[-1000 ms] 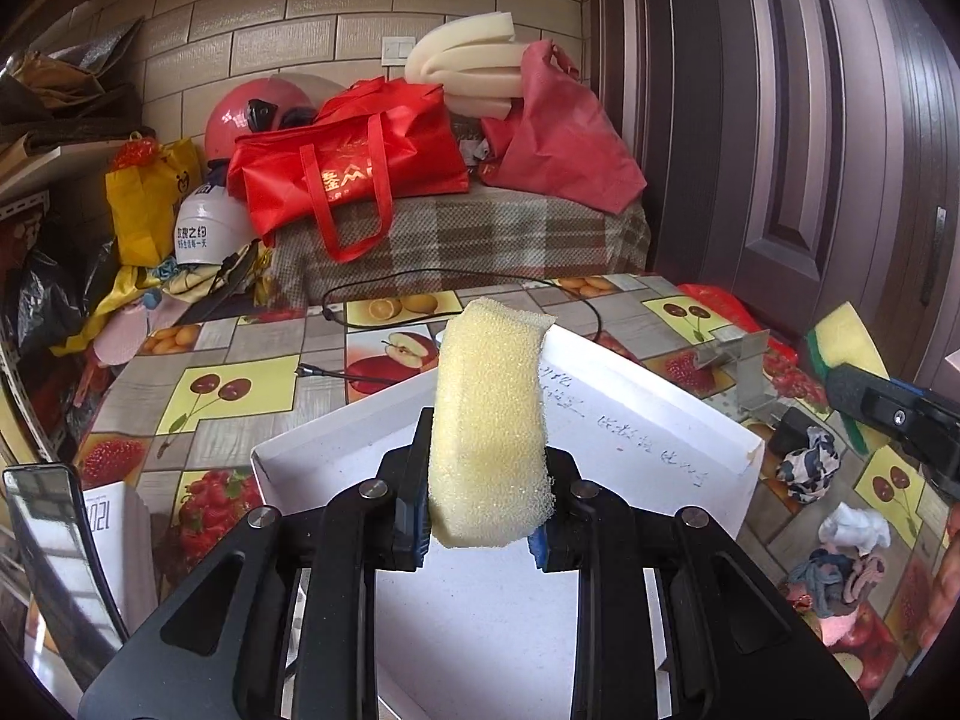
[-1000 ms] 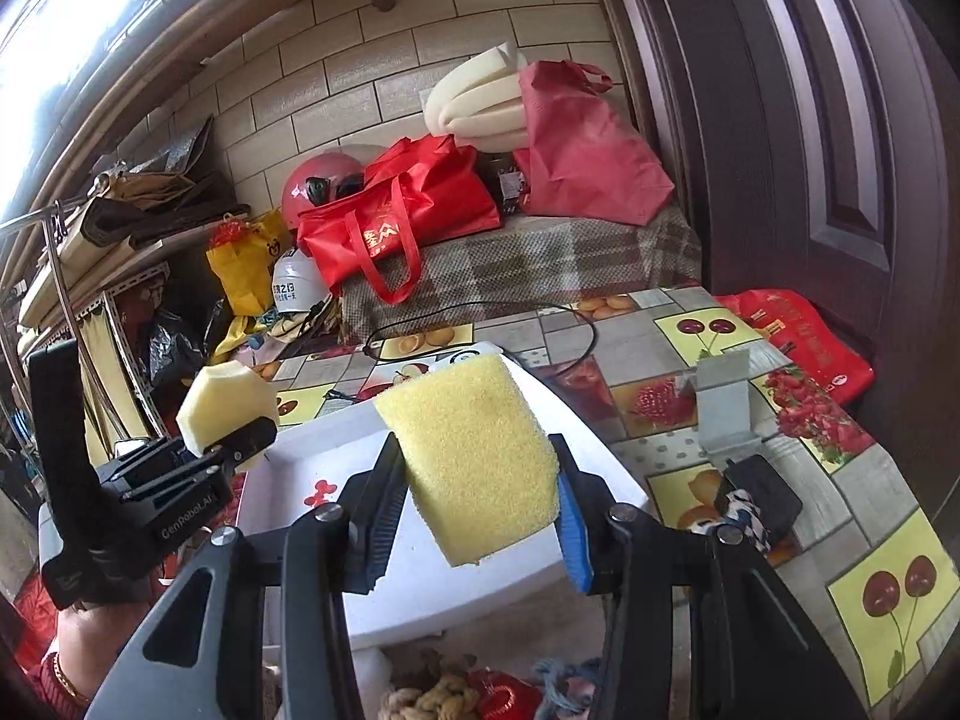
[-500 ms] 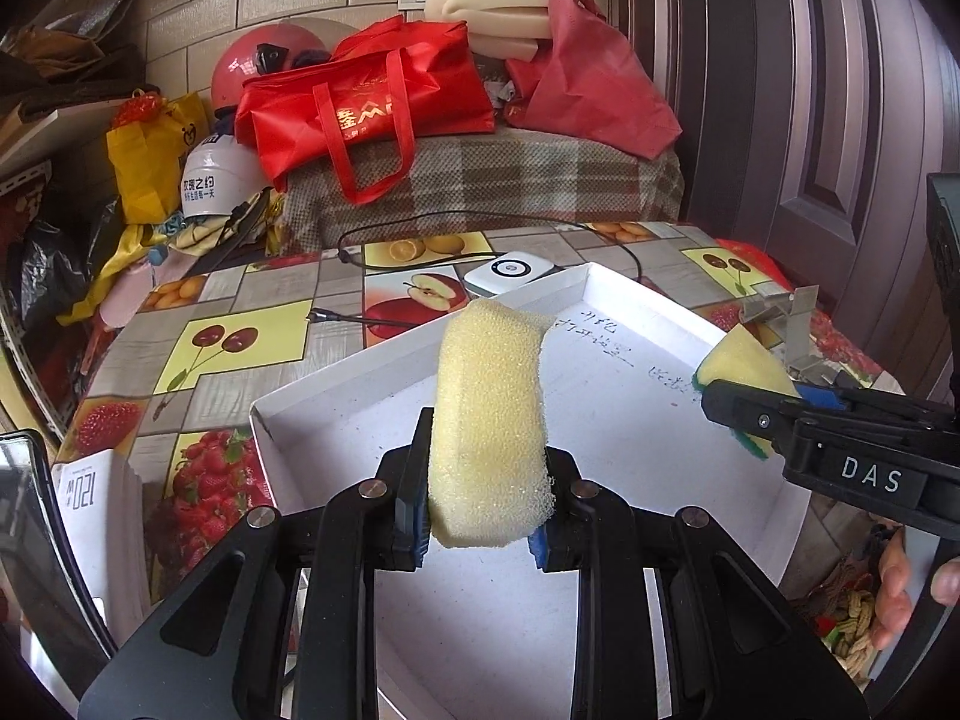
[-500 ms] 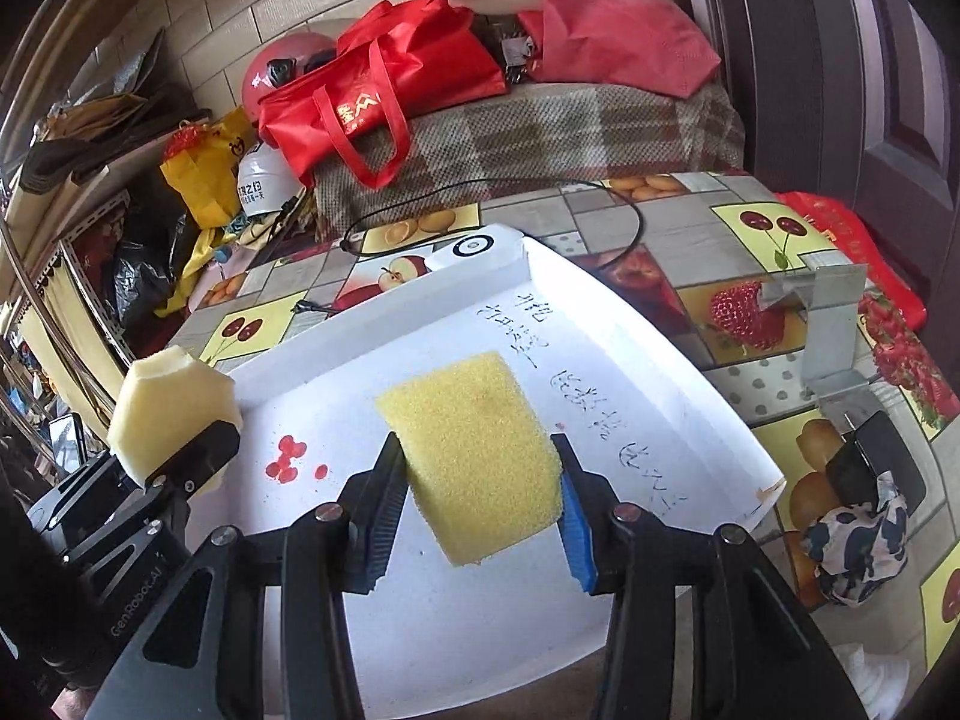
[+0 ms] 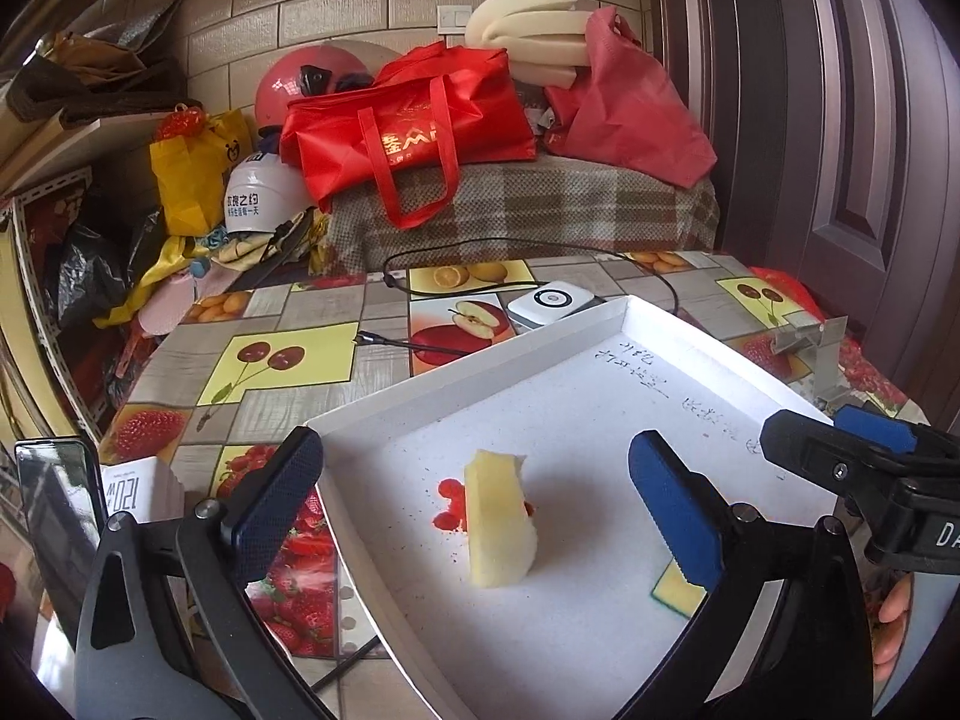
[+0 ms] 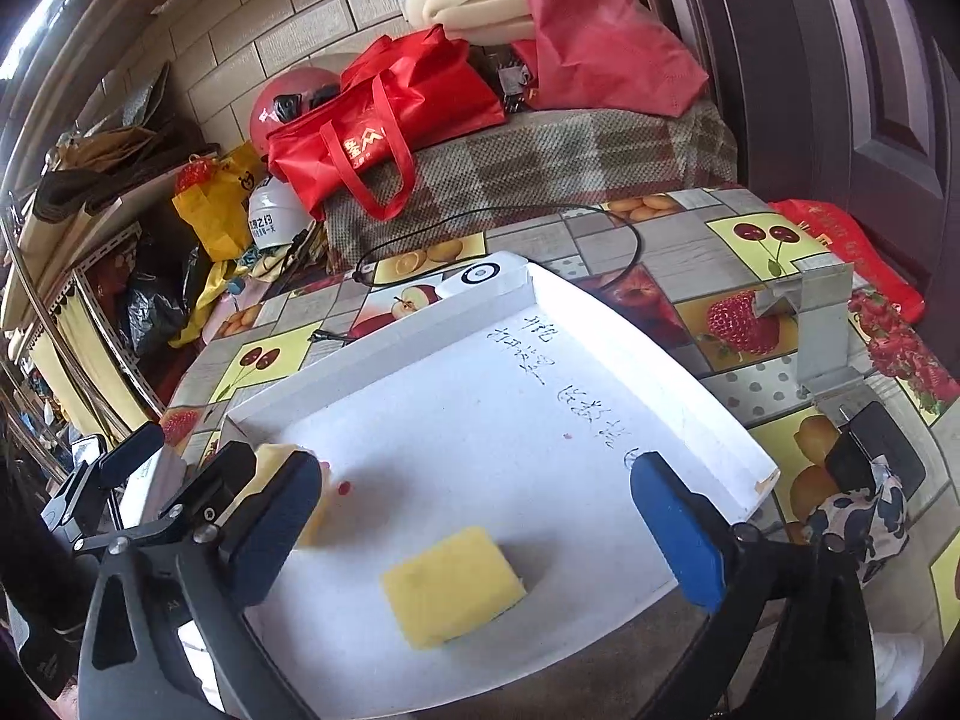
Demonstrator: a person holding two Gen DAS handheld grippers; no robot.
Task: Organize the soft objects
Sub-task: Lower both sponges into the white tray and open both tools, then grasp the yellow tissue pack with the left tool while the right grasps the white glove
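Both grippers hang over the white tray (image 5: 456, 396) with fingers spread wide and holding nothing. The left gripper (image 5: 480, 480) frames a pale yellow sponge (image 5: 501, 525) that stands on its narrow edge inside the tray, beside a few red marks on the tray floor. The right gripper (image 6: 480, 504) frames a flat yellow sponge (image 6: 453, 585) that lies near the tray's front edge.

The standing sponge looks the less secure of the two. A brush from either blue pad on the way out would probably tip it flat or knock it toward the tray's low left wall. The flat sponge sits close to the front rim, so a dragged finger could slide it over the edge onto the surface.

The two grippers also crowd each other above the tray, and a careless lift might clip them together.

To the right of the tray, a patterned cloth bundle (image 6: 858, 522) lies on the fruit-print surface (image 5: 282, 360), apparently not yet sorted. Just behind the tray's far corner, a black cable (image 5: 522, 249) loops past a small white device (image 5: 552, 303), and it could snag a low reach in that direction.
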